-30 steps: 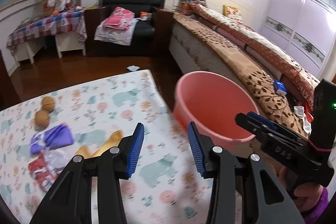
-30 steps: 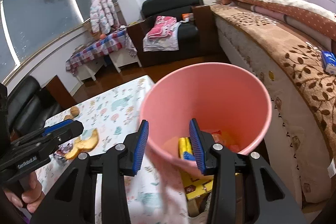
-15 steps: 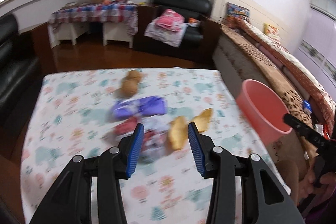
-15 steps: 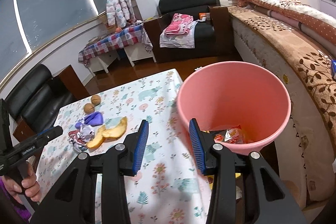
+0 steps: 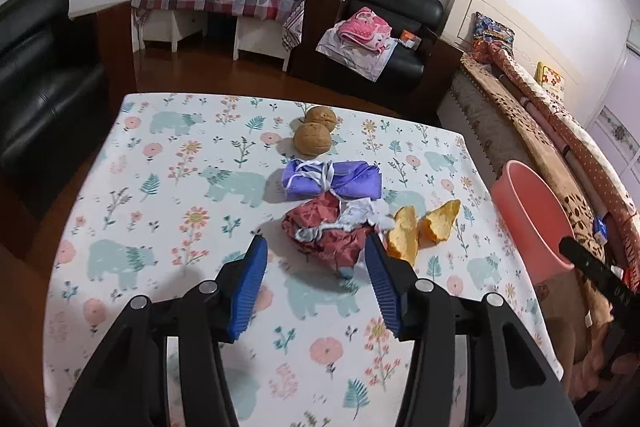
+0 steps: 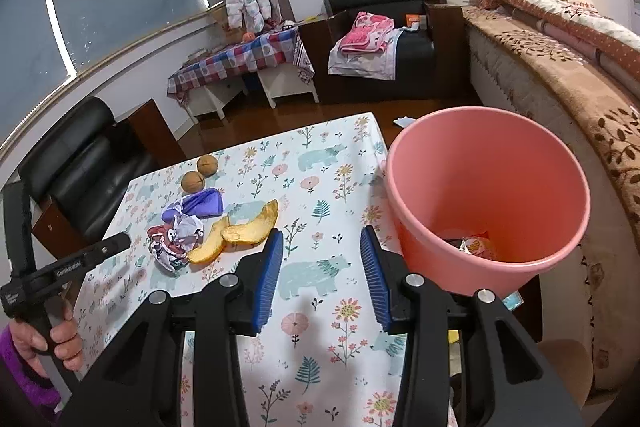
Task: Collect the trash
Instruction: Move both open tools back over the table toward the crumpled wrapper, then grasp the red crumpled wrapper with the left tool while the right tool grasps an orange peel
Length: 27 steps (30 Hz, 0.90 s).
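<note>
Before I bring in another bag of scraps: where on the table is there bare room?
Bare cloth lies left of the purple wrapper and red wrapper, and near the left gripper. Crowded: walnuts, wrappers, peels towards the pink bucket.

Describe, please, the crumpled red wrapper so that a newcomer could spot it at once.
Start at the table with the bear-and-flower cloth. Near its middle lies a row of litter, and the red wrapper sits between the purple wrapper and the camera. It alone is dark red, crumpled, with white scraps across it.

Crumpled red wrapper [image 5: 326,233], purple wrapper [image 5: 332,179], peels [image 5: 424,227] on table, pink bin [image 6: 488,195] beside
</note>
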{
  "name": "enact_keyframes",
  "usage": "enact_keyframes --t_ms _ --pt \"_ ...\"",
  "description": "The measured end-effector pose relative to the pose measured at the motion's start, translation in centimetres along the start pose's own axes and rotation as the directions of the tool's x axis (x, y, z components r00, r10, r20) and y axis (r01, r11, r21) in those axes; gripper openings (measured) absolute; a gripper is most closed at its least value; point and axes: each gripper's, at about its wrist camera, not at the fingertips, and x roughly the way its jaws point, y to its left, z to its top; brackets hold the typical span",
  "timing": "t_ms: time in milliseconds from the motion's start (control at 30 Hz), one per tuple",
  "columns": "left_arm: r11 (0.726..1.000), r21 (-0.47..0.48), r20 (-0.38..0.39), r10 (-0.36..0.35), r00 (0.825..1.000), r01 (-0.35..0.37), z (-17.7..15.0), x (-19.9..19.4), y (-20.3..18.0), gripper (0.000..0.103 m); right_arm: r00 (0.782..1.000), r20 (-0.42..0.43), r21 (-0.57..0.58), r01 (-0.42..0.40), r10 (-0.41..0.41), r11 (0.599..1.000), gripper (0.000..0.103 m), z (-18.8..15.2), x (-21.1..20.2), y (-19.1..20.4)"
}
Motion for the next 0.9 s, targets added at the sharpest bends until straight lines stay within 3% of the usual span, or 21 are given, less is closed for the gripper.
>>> enact_keyframes --t_ms 233,467,767,900 --pt "0.999 -0.033 -0.07 0.021 0.997 -0.024 0.7 4.2 -0.2 0.054 0.999 -0.009 0.005 -0.03 0.03 1.0 0.041 0.3 1.4 0.0" --pt "0.996 -0.077 -0.099 -0.06 0.993 0.053 0.8 5.8 -0.7 0.056 0.995 -0.056 -0.01 -0.087 0.086 0.996 0.041 0.8 4.0 1.3" --pt "0.993 -0.059 -0.059 -0.107 0.992 0.103 0.7 4.6 -0.6 0.022 0.985 -0.124 -0.01 -0.12 0.117 0.993 0.041 1.6 7.8 2.8" --pt "0.993 -0.065 -0.028 -0.101 0.995 0.099 1.0 3.5 0.2 0.021 0.981 -0.148 -0.012 -0.126 0.123 0.992 0.041 2.1 9.6 3.2"
